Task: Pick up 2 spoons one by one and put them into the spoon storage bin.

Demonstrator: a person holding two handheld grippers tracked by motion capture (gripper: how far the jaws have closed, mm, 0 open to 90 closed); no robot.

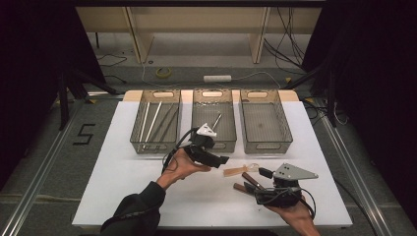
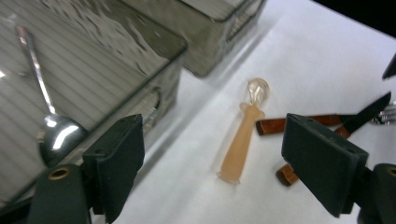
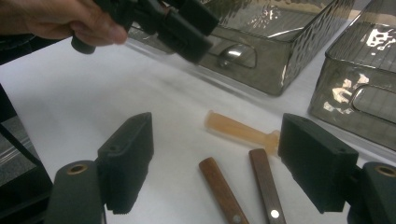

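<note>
Black tape shaped like a "5" is seen on the floor beside the desk, while the left claw and right claw are held released, nothing grasped.

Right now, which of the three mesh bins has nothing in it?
The right bin, nearest the right gripper. The left bin holds long thin sticks, the middle bin a metal spoon; its mesh floor is bare.
</note>
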